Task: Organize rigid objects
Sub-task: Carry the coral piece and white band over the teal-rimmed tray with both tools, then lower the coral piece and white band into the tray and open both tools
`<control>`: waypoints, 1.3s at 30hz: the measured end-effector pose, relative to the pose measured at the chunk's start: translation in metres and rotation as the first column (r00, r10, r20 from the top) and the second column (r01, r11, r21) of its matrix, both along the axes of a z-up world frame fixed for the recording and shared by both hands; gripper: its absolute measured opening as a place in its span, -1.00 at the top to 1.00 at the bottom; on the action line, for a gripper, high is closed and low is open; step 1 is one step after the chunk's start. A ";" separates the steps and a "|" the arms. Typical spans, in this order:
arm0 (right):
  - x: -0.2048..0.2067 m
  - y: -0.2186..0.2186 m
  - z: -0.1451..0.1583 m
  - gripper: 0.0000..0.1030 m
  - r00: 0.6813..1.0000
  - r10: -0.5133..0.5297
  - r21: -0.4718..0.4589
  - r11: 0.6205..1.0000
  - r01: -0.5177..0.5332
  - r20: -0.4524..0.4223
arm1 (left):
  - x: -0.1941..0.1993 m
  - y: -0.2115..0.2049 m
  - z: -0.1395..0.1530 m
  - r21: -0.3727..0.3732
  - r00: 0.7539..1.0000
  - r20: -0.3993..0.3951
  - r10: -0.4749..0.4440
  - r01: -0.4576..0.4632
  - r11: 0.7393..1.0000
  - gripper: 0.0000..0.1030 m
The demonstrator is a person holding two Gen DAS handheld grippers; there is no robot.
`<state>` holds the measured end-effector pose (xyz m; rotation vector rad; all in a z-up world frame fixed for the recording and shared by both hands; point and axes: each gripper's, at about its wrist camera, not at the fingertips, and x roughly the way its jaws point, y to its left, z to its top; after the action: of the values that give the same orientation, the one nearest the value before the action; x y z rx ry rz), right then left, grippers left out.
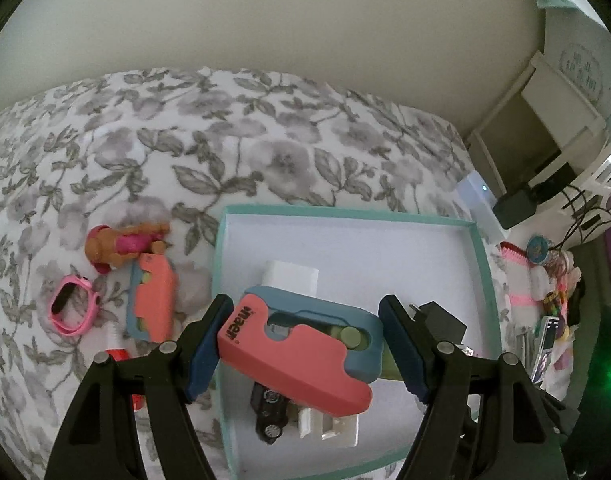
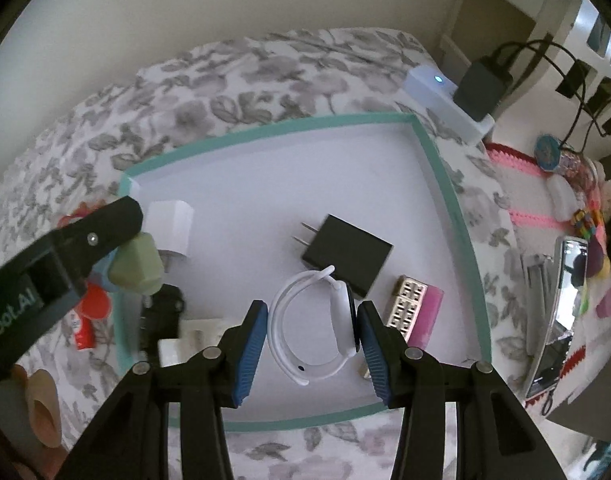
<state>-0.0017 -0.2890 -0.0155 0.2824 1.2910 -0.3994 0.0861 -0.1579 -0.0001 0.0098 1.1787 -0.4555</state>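
Note:
My left gripper point(image 1: 305, 320) is shut on a pink-and-blue foam toy point(image 1: 289, 356), held tilted above the teal-rimmed white box point(image 1: 345, 214). In the right wrist view my right gripper point(image 2: 312, 316) is shut on a white smartwatch point(image 2: 305, 324), low over the box floor point(image 2: 265, 184). Its dial lies against the right pad and its strap against the left. Inside the box lie a black plug adapter point(image 2: 347, 258), a white charger cube point(image 2: 171, 226), a gold-and-pink block point(image 2: 415, 312), a black toy car point(image 1: 269, 412) and a white plug point(image 1: 329, 424).
Left of the box, on the flowered bedspread point(image 1: 225, 140), lie a second pink-and-blue foam toy point(image 1: 153, 300), a pink watch point(image 1: 71, 310), a toy dog point(image 1: 125, 244) and a red item point(image 1: 119, 356). A power strip point(image 2: 445, 96), cables and a phone point(image 2: 557, 312) crowd the right.

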 end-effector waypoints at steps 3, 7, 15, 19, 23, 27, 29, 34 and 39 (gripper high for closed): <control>-0.002 -0.006 -0.005 0.05 1.000 -0.010 0.004 1.000 0.010 -0.016 | 0.000 -0.005 -0.005 0.009 1.000 0.000 -0.008 0.008 1.000 -0.48; -0.003 -0.010 -0.007 0.04 1.000 -0.020 0.009 1.000 0.020 -0.020 | 0.002 -0.008 -0.013 -0.004 1.000 -0.029 -0.006 0.006 1.000 -0.47; -0.002 -0.009 -0.009 0.04 0.999 -0.022 0.008 1.000 0.023 -0.029 | 0.002 -0.009 -0.020 -0.018 0.998 -0.054 -0.011 0.010 1.000 -0.47; -0.002 -0.009 -0.006 0.04 1.000 -0.021 0.009 1.000 0.021 -0.021 | 0.002 -0.008 -0.017 -0.016 0.999 -0.050 -0.011 0.010 1.000 -0.47; -0.001 -0.007 -0.002 0.03 1.000 -0.015 0.001 1.000 0.015 -0.013 | 0.003 -0.007 -0.013 -0.009 0.999 -0.041 -0.009 0.008 1.000 -0.48; 0.000 -0.003 -0.001 0.02 1.000 -0.004 -0.006 1.000 0.003 -0.012 | 0.002 -0.008 -0.008 -0.011 0.999 -0.030 -0.023 0.022 1.000 -0.48; 0.001 -0.002 0.000 0.02 1.000 0.003 -0.007 1.000 -0.003 -0.012 | 0.002 -0.008 -0.005 -0.011 0.999 -0.026 -0.026 0.025 1.000 -0.48; 0.001 0.000 0.005 0.02 1.000 0.007 -0.015 1.000 -0.007 -0.001 | 0.002 -0.005 0.003 -0.009 1.000 -0.004 -0.018 0.018 1.000 -0.49; 0.001 0.000 0.011 0.01 1.000 0.007 -0.027 1.000 -0.007 0.011 | 0.005 0.003 0.008 0.016 1.000 0.024 0.007 -0.007 1.000 -0.63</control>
<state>-0.0002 -0.2886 -0.0048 0.2571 1.2742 -0.4082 0.0913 -0.1548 0.0083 0.0247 1.1586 -0.4390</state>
